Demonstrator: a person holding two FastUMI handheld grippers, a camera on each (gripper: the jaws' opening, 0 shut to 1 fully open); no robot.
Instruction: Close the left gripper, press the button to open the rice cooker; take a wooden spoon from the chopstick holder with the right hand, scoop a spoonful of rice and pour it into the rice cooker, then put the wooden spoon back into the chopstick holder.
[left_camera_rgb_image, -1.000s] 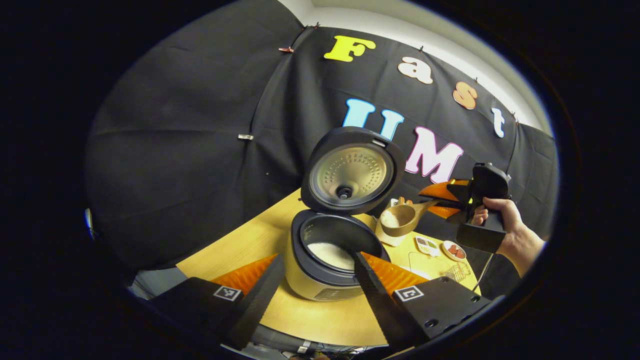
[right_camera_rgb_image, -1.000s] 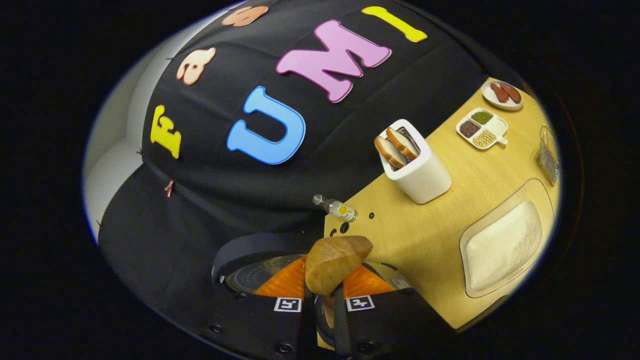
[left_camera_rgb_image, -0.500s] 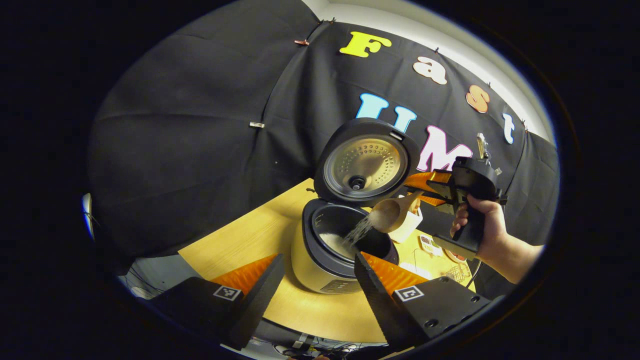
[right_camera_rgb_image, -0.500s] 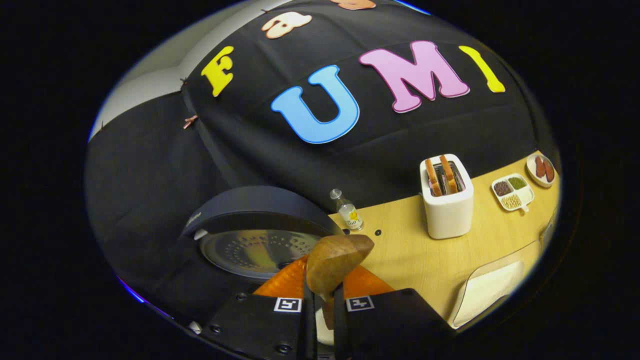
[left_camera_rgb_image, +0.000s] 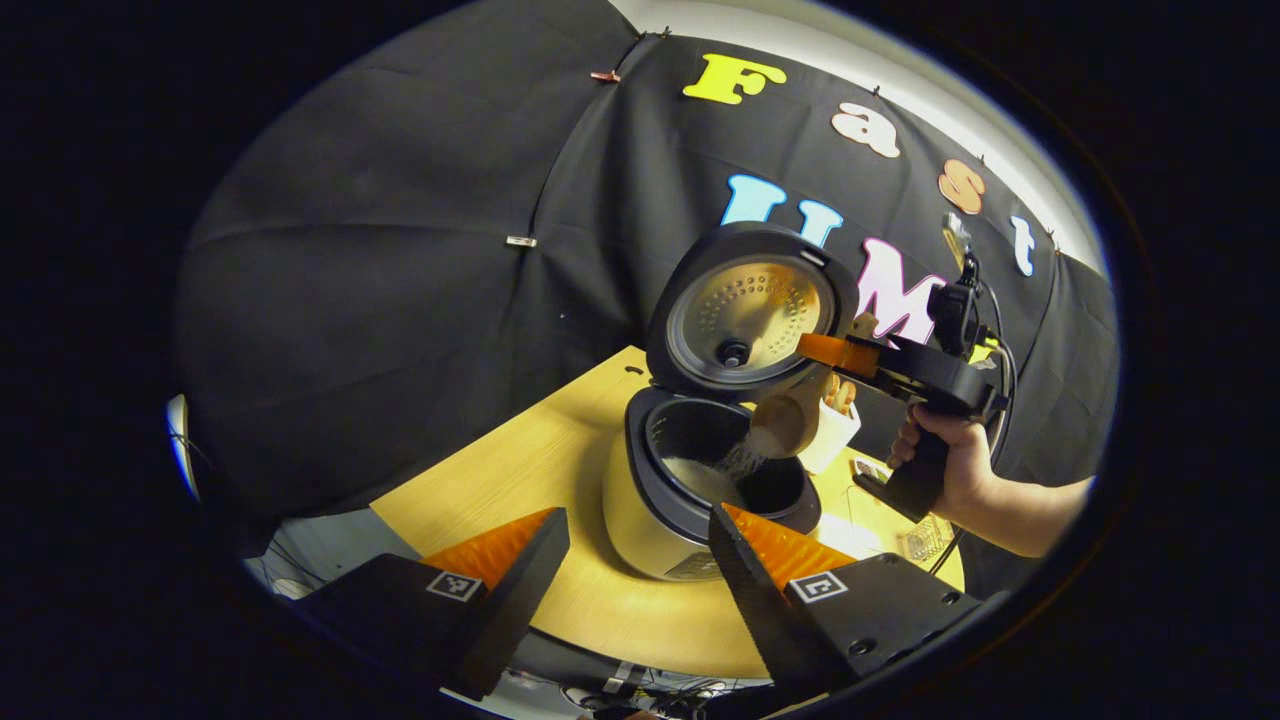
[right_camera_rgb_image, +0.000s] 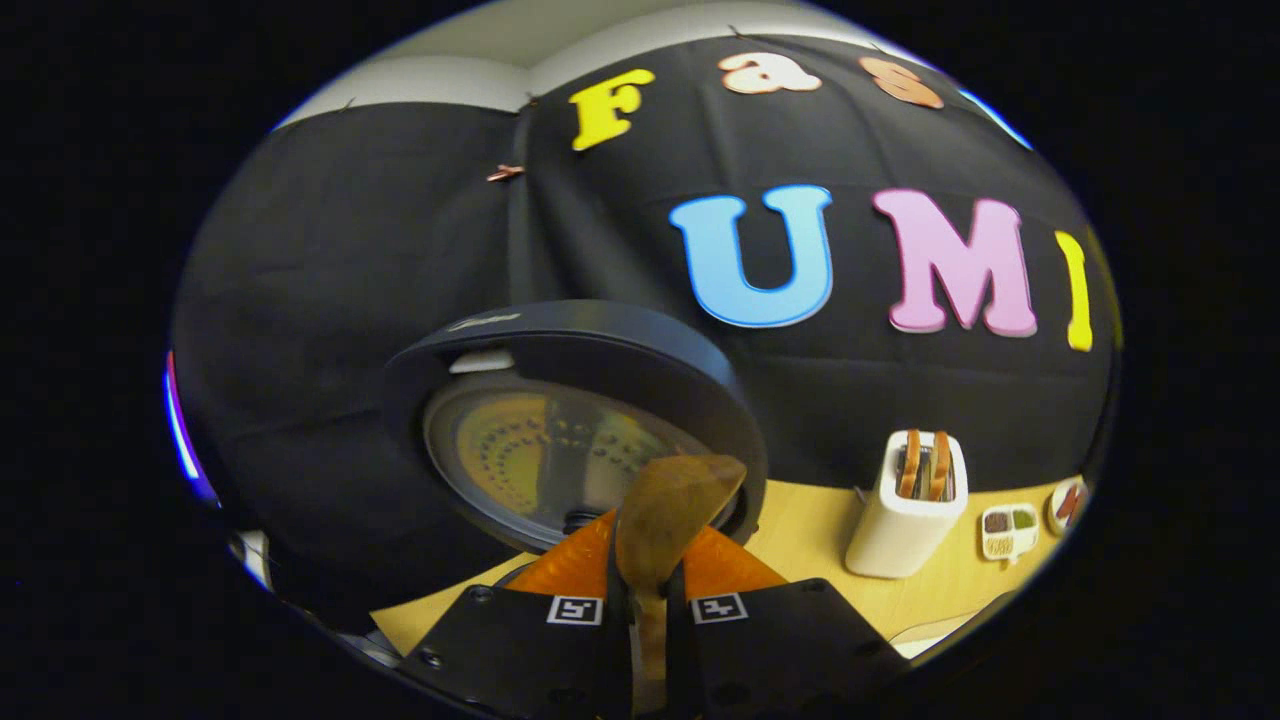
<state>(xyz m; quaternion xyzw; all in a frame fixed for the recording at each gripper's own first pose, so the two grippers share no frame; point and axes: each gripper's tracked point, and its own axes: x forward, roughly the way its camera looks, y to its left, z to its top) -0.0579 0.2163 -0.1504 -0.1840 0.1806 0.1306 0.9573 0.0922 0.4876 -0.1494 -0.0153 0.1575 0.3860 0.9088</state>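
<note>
- left gripper view: the cooker (left_camera_rgb_image: 700, 480) sits on the desk (left_camera_rgb_image: 520, 480) with its lid (left_camera_rgb_image: 750, 310) standing up, so the button step looks done.
- the spoon (left_camera_rgb_image: 790, 425) is tipped over the pot's far rim and rice (left_camera_rgb_image: 742, 458) is streaming out of it into the pot – this is the pouring step, live.
- the right gripper (left_camera_rgb_image: 850, 355) comes in from the right with a hand (left_camera_rgb_image: 945, 455) on its grip; its fingers pinch the spoon's handle.
- the left gripper (left_camera_rgb_image: 640, 545) hangs near the cooker's front, fingers spread wide apart, nothing between them.
- right gripper view: the right gripper (right_camera_rgb_image: 648, 600) is clamped tight on the spoon (right_camera_rgb_image: 668, 520), whose bowl back rises just ahead of the fingers, in front of the lid (right_camera_rgb_image: 570, 420).
- a toaster (right_camera_rgb_image: 910, 505) and a small dish (right_camera_rgb_image: 1008, 530) stand off to the right on the desk (right_camera_rgb_image: 810, 545).
- the chopstick holder, i can't pick out for sure in either view.
- next, by my reading: let the last rice fall, level the spoon, swing right and find the holder, then lower the spoon in handle-up before letting go.
</note>
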